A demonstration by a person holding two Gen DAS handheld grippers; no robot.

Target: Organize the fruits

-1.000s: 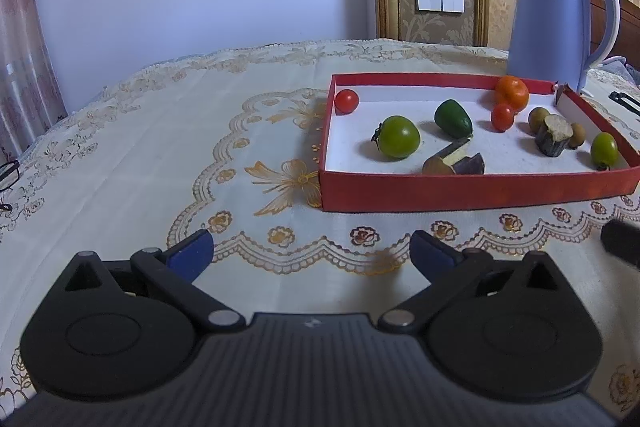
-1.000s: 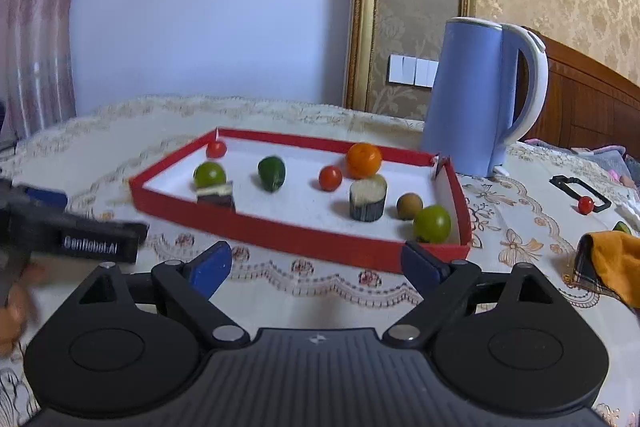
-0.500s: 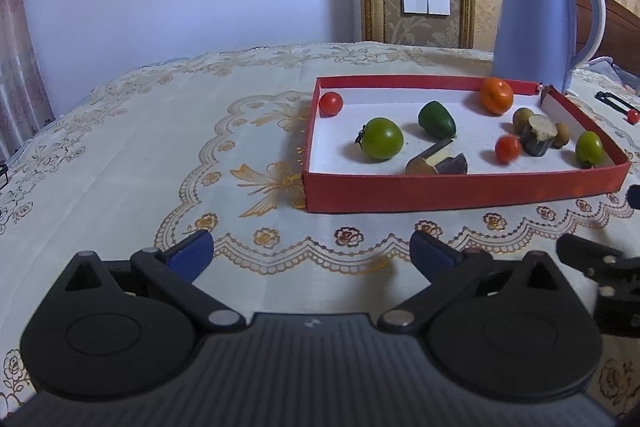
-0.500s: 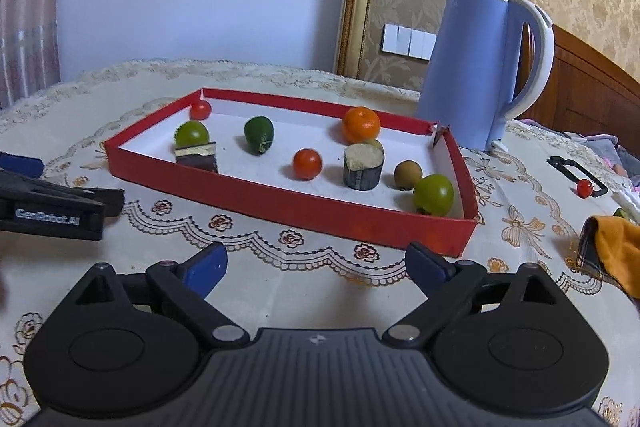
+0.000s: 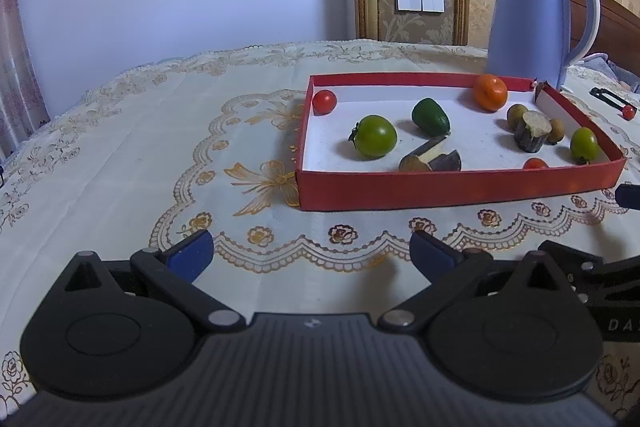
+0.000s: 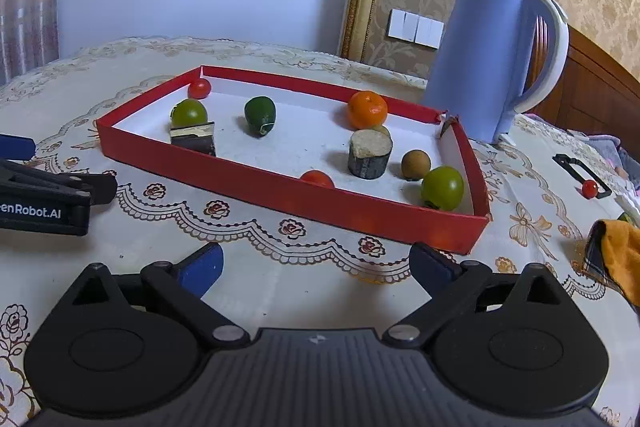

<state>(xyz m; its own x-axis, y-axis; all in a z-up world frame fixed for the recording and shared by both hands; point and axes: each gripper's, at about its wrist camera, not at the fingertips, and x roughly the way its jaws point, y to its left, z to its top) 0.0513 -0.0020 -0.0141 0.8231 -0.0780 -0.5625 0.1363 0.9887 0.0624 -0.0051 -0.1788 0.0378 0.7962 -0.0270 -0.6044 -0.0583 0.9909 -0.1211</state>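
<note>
A red tray [image 5: 440, 189] [image 6: 240, 167] with a white floor lies on the tablecloth ahead of both grippers. It holds an orange [image 5: 490, 92] [image 6: 367, 109], green tomatoes [image 5: 375, 136] [image 6: 442, 187], a dark green fruit [image 5: 430, 116] [image 6: 260, 115], red cherry tomatoes [image 5: 324, 101] [image 6: 317, 178], cut dark-skinned pieces [image 5: 532, 131] [image 6: 370, 153] and small brown fruits [image 6: 416, 159]. My left gripper [image 5: 310, 253] is open and empty, short of the tray's near wall. My right gripper [image 6: 316, 265] is open and empty near the tray's front right corner.
A blue kettle [image 5: 536, 19] [image 6: 496, 55] stands behind the tray's far right corner. A loose cherry tomato [image 6: 589, 188] lies by a black clip to the right. An orange cloth [image 6: 618, 259] lies at the right edge. The table ends at the wall behind.
A red cherry tomato has rolled across the tray floor toward its near wall. Both grippers have shifted relative to the tray and stayed open.
</note>
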